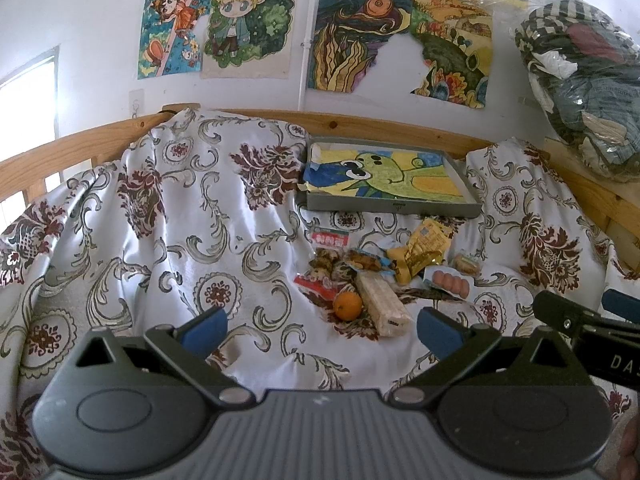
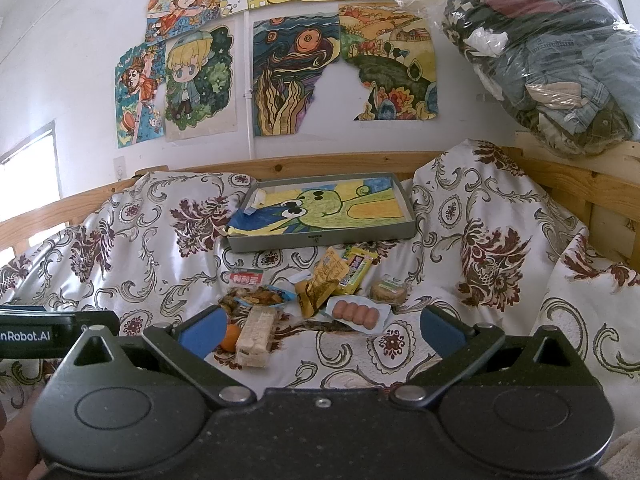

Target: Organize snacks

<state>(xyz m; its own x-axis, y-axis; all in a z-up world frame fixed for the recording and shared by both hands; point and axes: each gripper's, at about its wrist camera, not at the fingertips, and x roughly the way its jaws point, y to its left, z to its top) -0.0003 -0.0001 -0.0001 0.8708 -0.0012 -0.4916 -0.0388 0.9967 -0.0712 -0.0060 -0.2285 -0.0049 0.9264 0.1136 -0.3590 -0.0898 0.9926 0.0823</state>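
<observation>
white wall [image 1: 80,20] — drawings [image 1: 248,20], wooden bedframe [image 1: 380,122]

My two wrist views — side by side, low over the bed, facing the wall — share the snack pile [image 1: 372,276] and tray [image 2: 320,236], neither close

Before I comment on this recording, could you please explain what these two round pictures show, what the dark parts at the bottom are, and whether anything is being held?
No robot arm is here: a person carries a hand-held two-finger gripper in each hand, and a fisheye camera on each looks forward along its fingers. One picture comes from the left gripper, the other from the right gripper; the dark shapes with blue pads are the grippers themselves. Both are open and hold nothing. Ahead is a bed with a floral sheet. On it lie loose snacks: an orange, a pale wrapped wafer bar, a sausage pack and yellow packets. Behind them is a grey tray lined with a drawing.
</observation>
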